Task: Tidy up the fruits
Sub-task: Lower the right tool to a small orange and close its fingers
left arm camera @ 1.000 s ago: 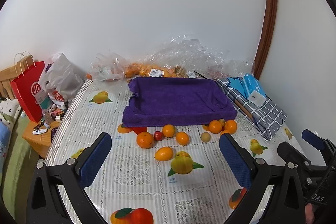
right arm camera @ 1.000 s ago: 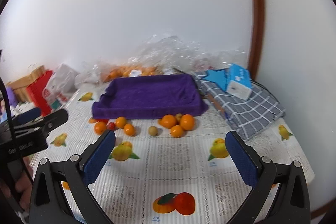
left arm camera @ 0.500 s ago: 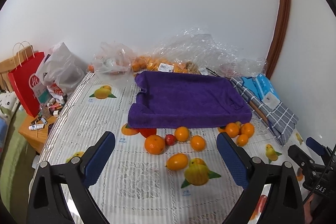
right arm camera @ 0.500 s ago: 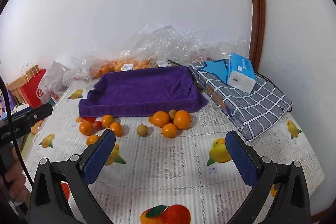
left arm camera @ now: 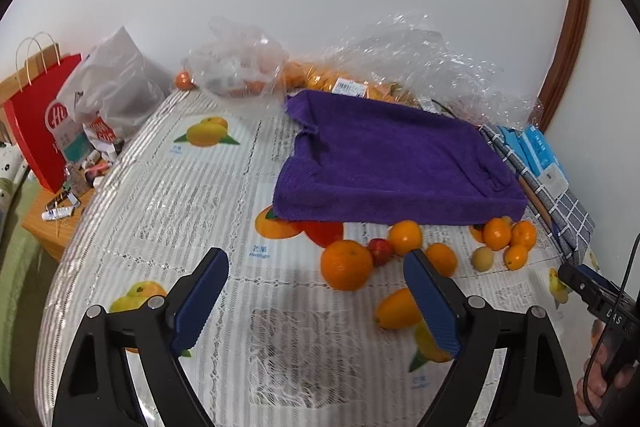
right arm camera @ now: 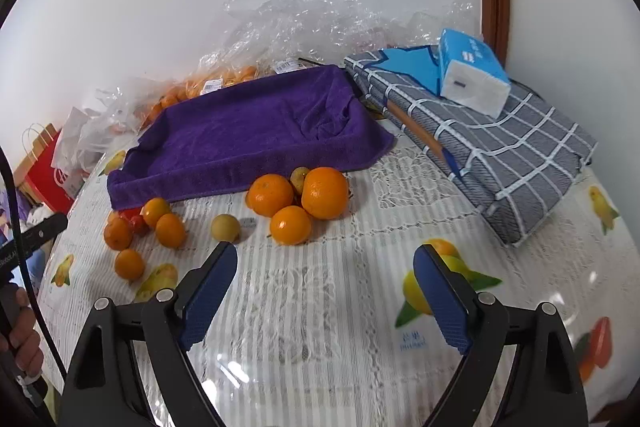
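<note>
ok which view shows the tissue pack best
The right wrist view: the tissue pack lies whole and close on the folded checked cloth. The left wrist view catches it only small and squeezed at the right edge.

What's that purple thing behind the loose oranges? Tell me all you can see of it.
The purple terry-cloth towel is draped over something tray-shaped, so its edges stand up like low walls and its middle sags flat. It is empty. It lies on the fruit-print tablecloth; crinkled clear plastic bags sit behind it, a grey checked cloth bundle beside it.

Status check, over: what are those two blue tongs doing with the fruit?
Left tongs, right tongs: open, narrowing, empty. Loose orange fruits on table, purple towel-lined tray empty. Nothing blocking.
</note>
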`<action>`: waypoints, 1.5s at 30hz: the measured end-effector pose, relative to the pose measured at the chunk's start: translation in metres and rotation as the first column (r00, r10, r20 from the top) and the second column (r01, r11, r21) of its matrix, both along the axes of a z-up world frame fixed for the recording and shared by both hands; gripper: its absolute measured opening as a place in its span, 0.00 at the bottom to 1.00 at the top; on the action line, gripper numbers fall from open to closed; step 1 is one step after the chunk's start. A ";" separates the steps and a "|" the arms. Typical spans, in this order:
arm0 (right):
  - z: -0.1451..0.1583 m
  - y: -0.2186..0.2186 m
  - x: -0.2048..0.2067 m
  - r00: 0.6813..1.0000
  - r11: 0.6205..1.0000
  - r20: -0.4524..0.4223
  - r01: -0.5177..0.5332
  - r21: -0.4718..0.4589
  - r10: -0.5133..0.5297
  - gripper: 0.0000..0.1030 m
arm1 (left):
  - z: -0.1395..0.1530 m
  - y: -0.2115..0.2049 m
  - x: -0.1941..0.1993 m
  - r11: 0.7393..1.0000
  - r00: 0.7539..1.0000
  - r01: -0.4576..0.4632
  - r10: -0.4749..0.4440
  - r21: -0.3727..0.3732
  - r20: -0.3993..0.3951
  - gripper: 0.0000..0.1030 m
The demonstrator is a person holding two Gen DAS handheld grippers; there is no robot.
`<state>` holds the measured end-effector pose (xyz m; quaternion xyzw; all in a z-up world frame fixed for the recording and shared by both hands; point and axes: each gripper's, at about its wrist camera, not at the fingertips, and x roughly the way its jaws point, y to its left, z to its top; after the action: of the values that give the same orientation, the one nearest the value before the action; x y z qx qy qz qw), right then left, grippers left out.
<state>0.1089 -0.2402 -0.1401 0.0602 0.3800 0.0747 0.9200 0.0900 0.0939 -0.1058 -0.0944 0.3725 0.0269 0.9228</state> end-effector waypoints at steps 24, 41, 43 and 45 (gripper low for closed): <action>-0.045 0.053 0.053 0.994 0.991 -0.065 -0.097 -0.097 0.091 0.37 | -0.049 -0.045 0.011 0.966 0.966 0.240 -0.247 -0.099 -0.071 0.51; -0.040 0.041 0.011 0.993 0.989 -0.032 -0.118 -0.088 0.116 0.36 | -0.055 -0.066 0.012 0.947 0.949 0.296 -0.306 -0.123 -0.070 0.30; -0.038 0.040 0.009 0.993 0.990 -0.027 -0.117 -0.084 0.115 0.36 | -0.053 -0.065 0.011 0.950 0.952 0.289 -0.298 -0.120 -0.066 0.30; -0.036 0.040 0.007 0.993 0.990 -0.025 -0.117 -0.082 0.115 0.36 | -0.050 -0.064 0.011 0.951 0.955 0.282 -0.291 -0.123 -0.062 0.30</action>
<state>0.1159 -0.2006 -0.1766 0.0006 0.3948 0.1116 0.9120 0.1007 0.0298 -0.1559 -0.0900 0.4193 -0.1248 0.8947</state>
